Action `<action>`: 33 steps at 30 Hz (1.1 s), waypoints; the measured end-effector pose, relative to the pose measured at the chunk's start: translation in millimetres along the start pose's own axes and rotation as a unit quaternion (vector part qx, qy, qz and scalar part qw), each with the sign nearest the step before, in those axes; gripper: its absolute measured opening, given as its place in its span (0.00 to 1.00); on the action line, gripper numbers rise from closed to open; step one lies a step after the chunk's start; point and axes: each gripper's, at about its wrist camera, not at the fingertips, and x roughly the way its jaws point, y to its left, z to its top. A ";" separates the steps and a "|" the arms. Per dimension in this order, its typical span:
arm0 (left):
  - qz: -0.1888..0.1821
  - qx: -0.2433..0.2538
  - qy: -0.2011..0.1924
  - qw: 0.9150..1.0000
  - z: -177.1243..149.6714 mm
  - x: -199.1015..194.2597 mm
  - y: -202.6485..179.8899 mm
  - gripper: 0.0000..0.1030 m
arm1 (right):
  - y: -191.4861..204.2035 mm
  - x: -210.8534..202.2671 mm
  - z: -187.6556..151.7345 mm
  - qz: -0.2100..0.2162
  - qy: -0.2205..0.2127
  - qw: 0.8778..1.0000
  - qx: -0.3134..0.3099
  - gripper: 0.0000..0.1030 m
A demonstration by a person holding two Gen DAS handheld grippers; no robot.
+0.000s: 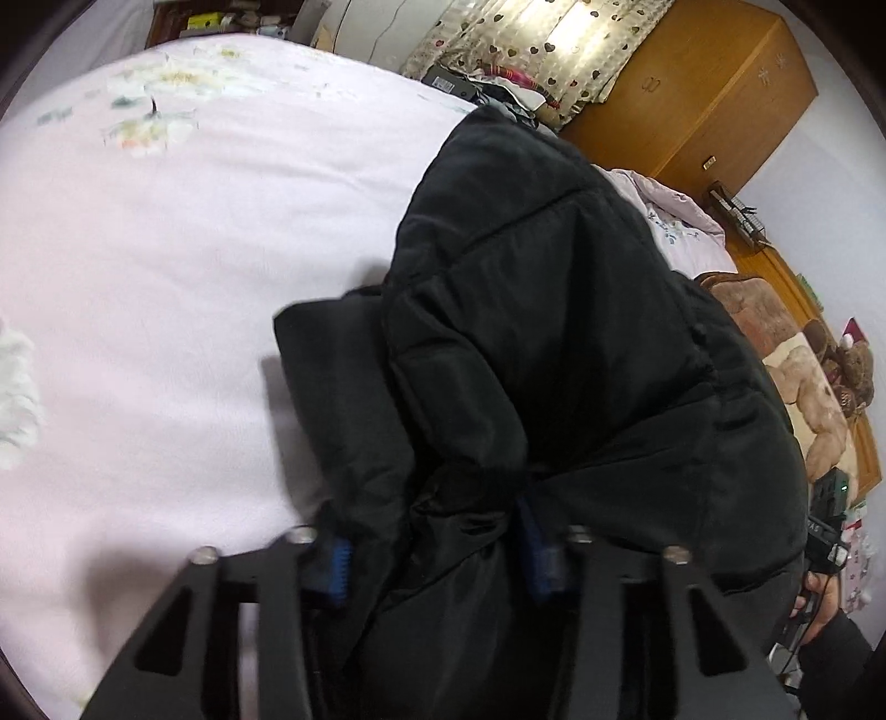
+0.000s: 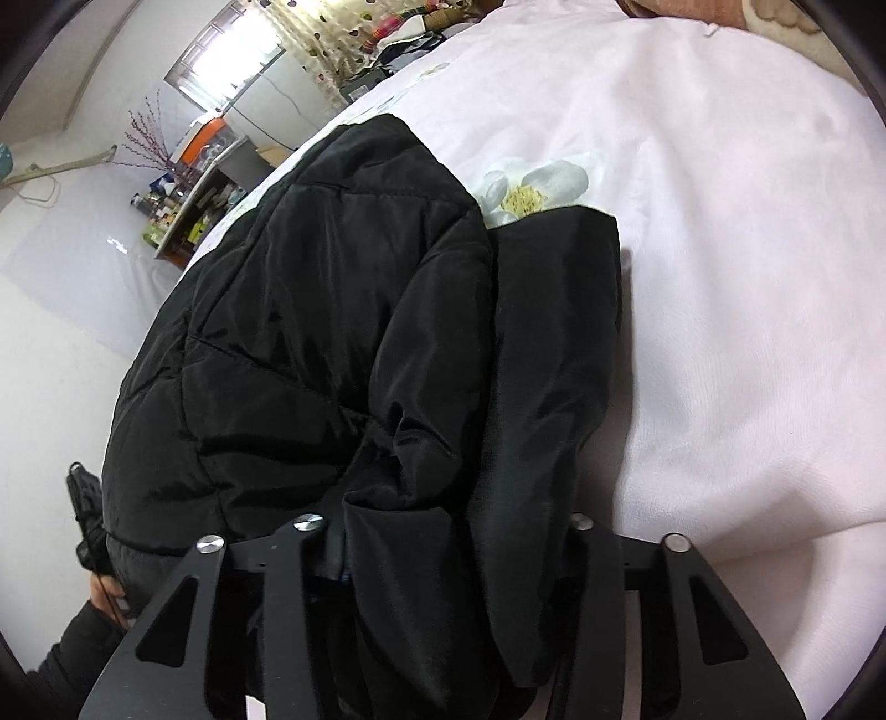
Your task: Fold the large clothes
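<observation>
A black padded jacket (image 1: 554, 343) lies bunched on a pale pink bedsheet (image 1: 166, 266). My left gripper (image 1: 437, 554) is shut on a thick fold of the jacket; its blue pads (image 1: 338, 570) show on either side of the cloth. In the right wrist view the same jacket (image 2: 332, 332) hangs over the bedsheet (image 2: 747, 277), a flat part trailing to the right. My right gripper (image 2: 443, 554) is shut on a bundle of the jacket, which hides its pads. Each view shows the other hand at the frame edge.
A wooden wardrobe (image 1: 709, 94) and a heart-patterned curtain (image 1: 542, 50) stand beyond the bed. A brown blanket with a teddy bear (image 1: 847, 365) lies at the right. A cluttered shelf (image 2: 188, 216) and a window (image 2: 232, 61) are at the left in the right wrist view.
</observation>
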 end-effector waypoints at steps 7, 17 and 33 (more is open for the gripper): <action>0.024 0.040 -0.038 0.998 3.0 -57.8 -29.0 0.23 | 29.6 -43.3 0.4 -0.020 -0.028 0.999 -0.030 0.25; 0.012 0.038 -0.066 0.997 -51.0 -143.3 -39.5 0.23 | 48.7 -115.0 -49.1 0.014 -0.051 0.997 -0.052 0.25; 0.023 0.039 -0.094 0.995 -42.0 -183.5 -35.4 0.23 | 77.9 -123.4 -52.7 0.049 -0.056 0.994 -0.075 0.25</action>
